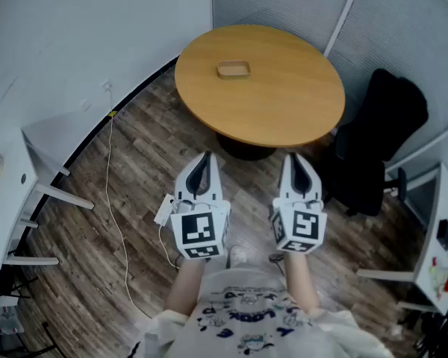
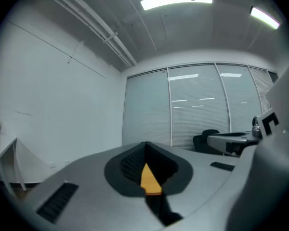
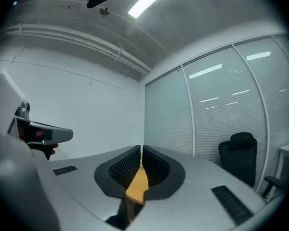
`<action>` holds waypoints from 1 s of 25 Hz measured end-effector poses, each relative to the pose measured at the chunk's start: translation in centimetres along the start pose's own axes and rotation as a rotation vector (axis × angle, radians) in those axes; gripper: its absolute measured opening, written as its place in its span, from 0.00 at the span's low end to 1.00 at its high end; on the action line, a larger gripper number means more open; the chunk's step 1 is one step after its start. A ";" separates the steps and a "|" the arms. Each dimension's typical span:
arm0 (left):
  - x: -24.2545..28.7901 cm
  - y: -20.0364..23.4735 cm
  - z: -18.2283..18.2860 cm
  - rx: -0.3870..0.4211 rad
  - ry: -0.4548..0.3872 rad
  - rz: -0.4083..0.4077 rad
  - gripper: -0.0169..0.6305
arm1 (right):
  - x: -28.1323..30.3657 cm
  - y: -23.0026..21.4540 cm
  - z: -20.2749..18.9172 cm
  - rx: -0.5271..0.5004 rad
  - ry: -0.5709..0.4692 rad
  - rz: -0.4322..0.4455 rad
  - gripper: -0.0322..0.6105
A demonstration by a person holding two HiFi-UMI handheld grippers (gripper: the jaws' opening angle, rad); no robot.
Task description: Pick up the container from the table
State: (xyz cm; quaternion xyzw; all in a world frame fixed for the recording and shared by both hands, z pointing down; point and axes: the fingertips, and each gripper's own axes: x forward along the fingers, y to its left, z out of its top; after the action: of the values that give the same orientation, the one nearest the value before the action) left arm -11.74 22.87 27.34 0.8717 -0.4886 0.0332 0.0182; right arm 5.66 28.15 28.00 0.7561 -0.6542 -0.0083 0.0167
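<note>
Tabletop (image 1: pixel 284 103) open all round container (image 1: pixel 234 69); near edge free for approach. Chair (image 1: pixel 381 136) crowds right side.

A round wooden desk (image 1: pixel 284 95) stands on a dark plank floor (image 1: pixel 134 155); a single shallow tan container (image 1: pixel 234 69) lies on it, left of centre, nearer the far edge.

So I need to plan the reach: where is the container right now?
In the head view the container sits on the round wooden table, left of centre, toward its far edge.
</note>
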 end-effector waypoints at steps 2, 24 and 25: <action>0.2 0.1 0.0 0.000 -0.001 0.002 0.03 | 0.2 -0.2 0.1 -0.010 -0.002 0.000 0.08; 3.4 -0.3 -1.1 -0.006 0.014 0.071 0.03 | 3.9 -2.1 -1.9 0.016 0.011 0.076 0.08; 3.4 -0.2 -1.3 -0.011 0.020 0.076 0.03 | 4.0 -2.0 -2.1 0.019 0.016 0.081 0.08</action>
State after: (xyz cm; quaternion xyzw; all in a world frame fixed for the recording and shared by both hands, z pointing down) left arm -9.87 20.12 28.94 0.8519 -0.5215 0.0398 0.0263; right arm 8.32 24.46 30.02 0.7293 -0.6840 0.0046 0.0153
